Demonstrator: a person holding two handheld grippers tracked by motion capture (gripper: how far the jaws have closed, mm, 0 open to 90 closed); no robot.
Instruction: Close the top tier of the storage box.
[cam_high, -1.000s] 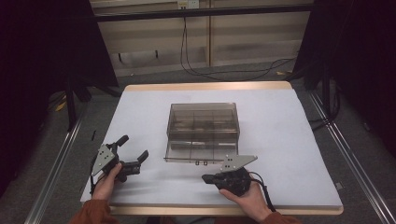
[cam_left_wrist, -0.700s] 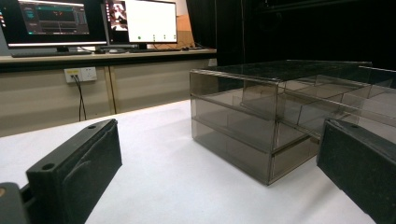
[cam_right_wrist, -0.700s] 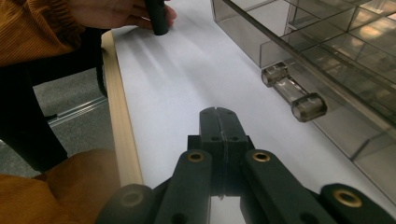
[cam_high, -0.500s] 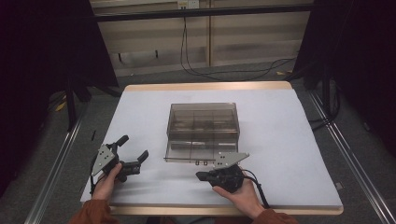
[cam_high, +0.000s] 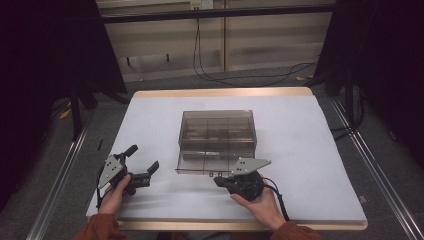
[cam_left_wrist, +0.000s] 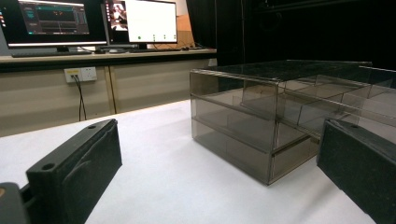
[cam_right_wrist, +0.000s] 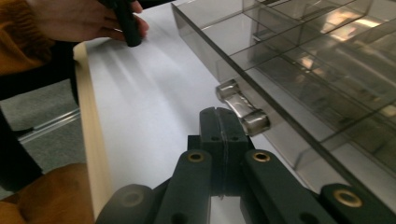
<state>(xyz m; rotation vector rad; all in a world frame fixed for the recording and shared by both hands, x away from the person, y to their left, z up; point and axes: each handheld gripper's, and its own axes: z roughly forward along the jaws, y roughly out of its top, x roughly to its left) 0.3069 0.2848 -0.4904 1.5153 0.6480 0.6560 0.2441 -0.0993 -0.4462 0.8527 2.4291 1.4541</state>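
A smoky clear plastic drawer box (cam_high: 217, 131) stands mid-table, and its lowest drawer (cam_high: 205, 165) is pulled out toward me. In the right gripper view the drawer's clear handle (cam_right_wrist: 243, 109) lies just beyond and to the right of my right gripper (cam_right_wrist: 219, 122). Its jaws are shut with nothing between them. From above, the right gripper (cam_high: 219, 180) sits at the drawer's front edge near the handle (cam_high: 215, 174). My left gripper (cam_high: 142, 160) rests at the table's left with its jaws wide open and empty. In its own view the left gripper (cam_left_wrist: 219, 154) faces the box (cam_left_wrist: 233, 121).
The white-covered table (cam_high: 310, 150) has a wooden edge (cam_right_wrist: 91, 140) near me. Metal rails (cam_high: 372, 170) run along both sides on the floor. Cables lie behind the table. Monitors (cam_left_wrist: 93, 21) stand on a bench in the left gripper view.
My right gripper has shifted slightly along the drawer's front edge. The left gripper and the box have not moved.
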